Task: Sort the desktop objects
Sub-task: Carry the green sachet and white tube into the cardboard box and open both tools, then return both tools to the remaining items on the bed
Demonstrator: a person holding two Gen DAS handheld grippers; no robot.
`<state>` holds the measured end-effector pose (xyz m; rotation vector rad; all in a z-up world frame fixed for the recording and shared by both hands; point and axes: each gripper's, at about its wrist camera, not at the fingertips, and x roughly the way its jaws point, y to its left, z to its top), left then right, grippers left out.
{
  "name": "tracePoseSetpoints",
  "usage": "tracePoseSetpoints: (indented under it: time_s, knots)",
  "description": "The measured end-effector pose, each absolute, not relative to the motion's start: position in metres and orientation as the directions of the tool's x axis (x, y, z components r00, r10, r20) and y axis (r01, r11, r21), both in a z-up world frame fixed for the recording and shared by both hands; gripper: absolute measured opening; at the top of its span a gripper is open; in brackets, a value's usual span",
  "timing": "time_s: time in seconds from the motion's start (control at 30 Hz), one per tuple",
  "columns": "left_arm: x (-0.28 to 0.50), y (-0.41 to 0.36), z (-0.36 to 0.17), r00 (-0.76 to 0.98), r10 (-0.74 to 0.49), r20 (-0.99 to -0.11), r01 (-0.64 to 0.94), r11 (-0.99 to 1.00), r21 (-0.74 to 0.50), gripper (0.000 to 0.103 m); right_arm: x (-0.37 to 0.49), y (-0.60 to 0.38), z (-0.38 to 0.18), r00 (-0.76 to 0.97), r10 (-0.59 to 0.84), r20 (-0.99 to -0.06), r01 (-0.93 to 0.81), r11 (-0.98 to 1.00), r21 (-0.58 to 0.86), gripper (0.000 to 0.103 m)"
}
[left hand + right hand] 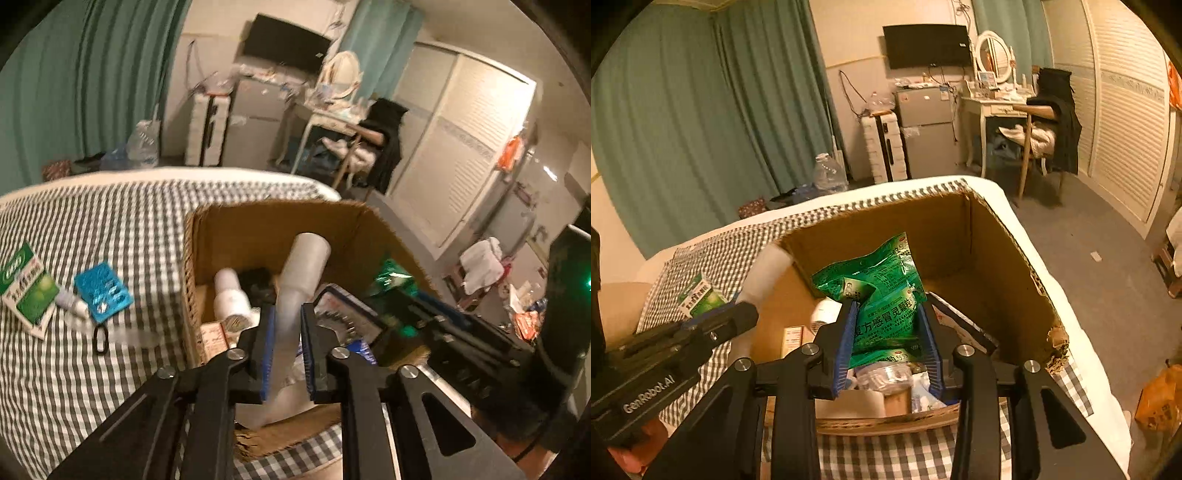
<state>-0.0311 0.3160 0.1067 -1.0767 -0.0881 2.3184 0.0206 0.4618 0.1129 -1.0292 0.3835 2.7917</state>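
My left gripper (288,312) hangs over an open cardboard box (277,212). A translucent white tube (301,266) fills the gap between its blue pads and sticks up past the tips. From the right wrist, that tube (766,271) juts over the box's (997,240) left wall. My right gripper (888,308) is shut on a green foil packet (879,284), held above the box; the packet (391,275) also shows in the left wrist view. Inside the box lie a white bottle (231,295) and several small packs.
On the checked cloth (110,221) left of the box lie a green-and-white carton (27,291), a blue blister pack (103,295), a small white bottle (74,304) and a black ring (99,338). The bed's edge drops to the floor (1108,266) at right.
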Motion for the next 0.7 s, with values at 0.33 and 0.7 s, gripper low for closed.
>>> tracePoseSetpoints:
  time_s: [0.33,0.7]
  knots:
    - [-0.039,0.291,0.112,-0.509,0.525,-0.682,-0.419,-0.843,-0.337,0.077,0.027,0.465,0.115,-0.764,0.065,-0.642,-0.270,-0.936,0.225,0.066]
    - [-0.032,0.176,0.155,-0.695,0.346,-0.631,-0.326,-0.933,-0.152,0.095,0.045,0.402,0.150,-0.828,-0.043,-0.559,-0.120,-0.960,0.251,0.066]
